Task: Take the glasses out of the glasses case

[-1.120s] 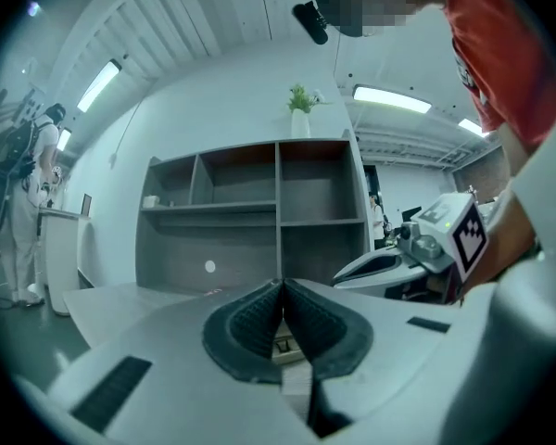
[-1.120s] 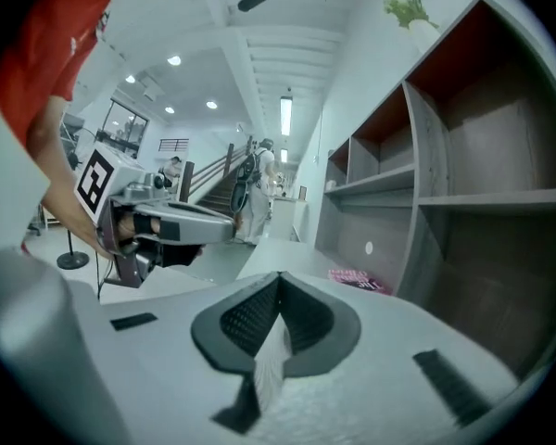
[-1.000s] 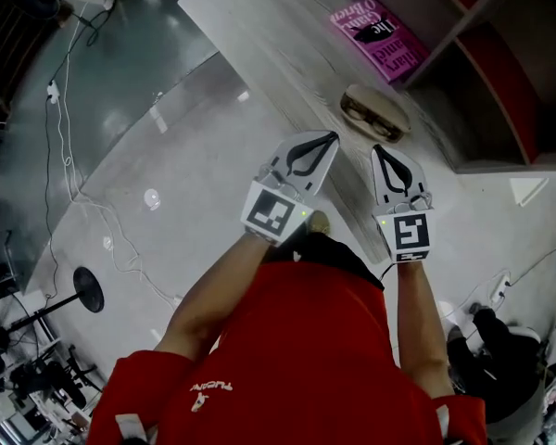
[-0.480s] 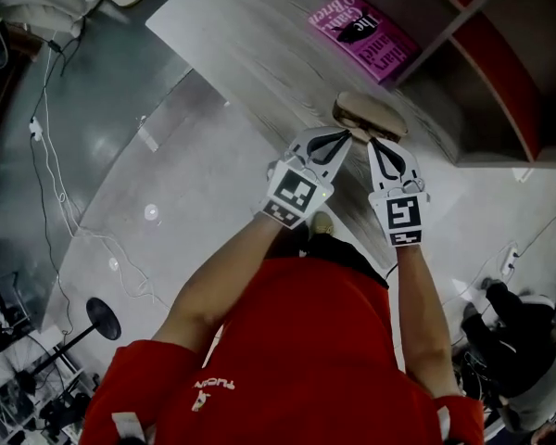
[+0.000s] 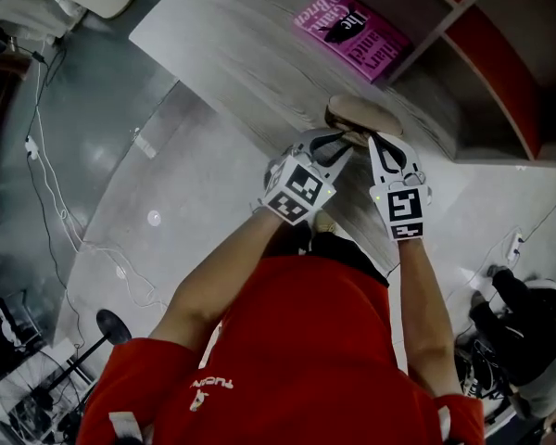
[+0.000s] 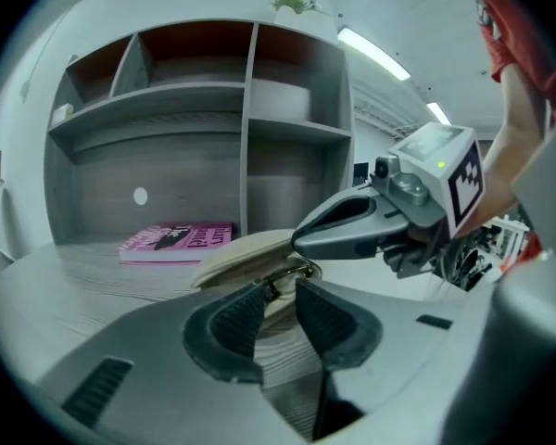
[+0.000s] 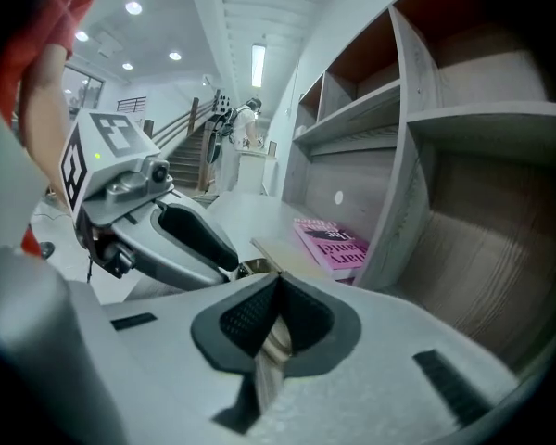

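A beige glasses case (image 5: pixel 363 117) lies on the grey wooden table (image 5: pixel 232 54), in front of the shelf unit. My left gripper (image 5: pixel 345 141) is at the case's near left end and its jaws are opening. In the left gripper view the left gripper (image 6: pixel 278 290) shows a gap between its pads, and the case (image 6: pixel 246 253) lies just beyond the tips with a metal glint at its near edge. The pads do not press on it. My right gripper (image 5: pixel 374 140) is shut at the case's near right end. The right gripper (image 7: pixel 276 281) has nothing visible between its pads.
A pink book (image 5: pixel 352 33) lies on the table behind the case, close to the grey shelf unit (image 5: pixel 500 82) with red-backed compartments. The table's edge runs just left of the grippers, with floor and cables below. In the right gripper view the book (image 7: pixel 332 244) lies ahead on the right.
Both grippers have moved forward and down from the table's near edge to the case. The left jaws, shut before, now stand apart. The right jaws stay shut.
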